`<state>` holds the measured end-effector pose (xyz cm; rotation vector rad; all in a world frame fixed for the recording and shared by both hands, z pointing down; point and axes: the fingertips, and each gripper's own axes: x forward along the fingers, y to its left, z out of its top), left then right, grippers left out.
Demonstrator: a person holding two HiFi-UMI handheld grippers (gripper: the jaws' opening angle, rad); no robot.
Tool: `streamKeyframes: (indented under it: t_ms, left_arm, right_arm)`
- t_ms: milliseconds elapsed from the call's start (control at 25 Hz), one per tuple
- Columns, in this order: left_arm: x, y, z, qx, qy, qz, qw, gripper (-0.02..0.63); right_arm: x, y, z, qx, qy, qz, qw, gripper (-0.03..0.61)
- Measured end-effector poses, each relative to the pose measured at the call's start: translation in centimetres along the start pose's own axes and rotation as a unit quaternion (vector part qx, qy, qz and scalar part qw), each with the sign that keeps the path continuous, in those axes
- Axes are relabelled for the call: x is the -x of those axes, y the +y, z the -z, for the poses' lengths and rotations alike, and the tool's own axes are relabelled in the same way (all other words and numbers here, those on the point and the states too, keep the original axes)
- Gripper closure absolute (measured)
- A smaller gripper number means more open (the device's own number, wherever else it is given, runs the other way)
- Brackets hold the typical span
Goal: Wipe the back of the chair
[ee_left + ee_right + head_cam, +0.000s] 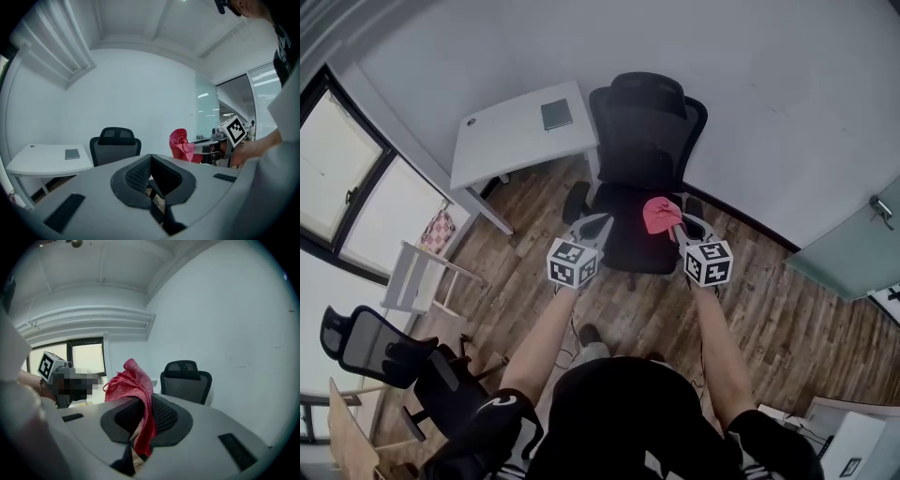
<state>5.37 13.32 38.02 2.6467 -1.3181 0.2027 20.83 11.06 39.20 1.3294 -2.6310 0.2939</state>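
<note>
A black mesh office chair [643, 141] faces me against the white wall, with its back [115, 149] [186, 383] upright and its seat [639, 234] toward me. My right gripper [676, 222] is shut on a red cloth [659, 214] [133, 385] that bunches above the jaws and hangs over the seat. The cloth [182, 145] also shows in the left gripper view. My left gripper [598, 225] [150, 176] hovers over the seat's left side, jaws together with nothing between them. Both grippers are well short of the chair back.
A white desk [511, 141] with a small grey notebook [557, 114] stands left of the chair. A second black chair [389, 352] and a white rack [417, 277] stand at the left by the window. A glass door [858, 248] is at the right. Wood floor [778, 300] lies around.
</note>
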Motion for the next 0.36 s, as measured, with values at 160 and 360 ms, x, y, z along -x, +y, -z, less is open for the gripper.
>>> streamKeyframes:
  t_ms: [160,360]
  left_arm:
    - [-0.5,-1.9,0.4,-0.007,0.008,-0.010,0.9999,0.589]
    - [-0.5,-3.3,1.2,-0.004,0.014,-0.017,0.9997,0.589]
  right_arm:
    - [1.6,-1.6,0.2,-0.021,-0.003,-0.006,1.000,0.515]
    - [2.9,-2.2,0.5,-0.028,-0.007,-0.014,0.999,0.515]
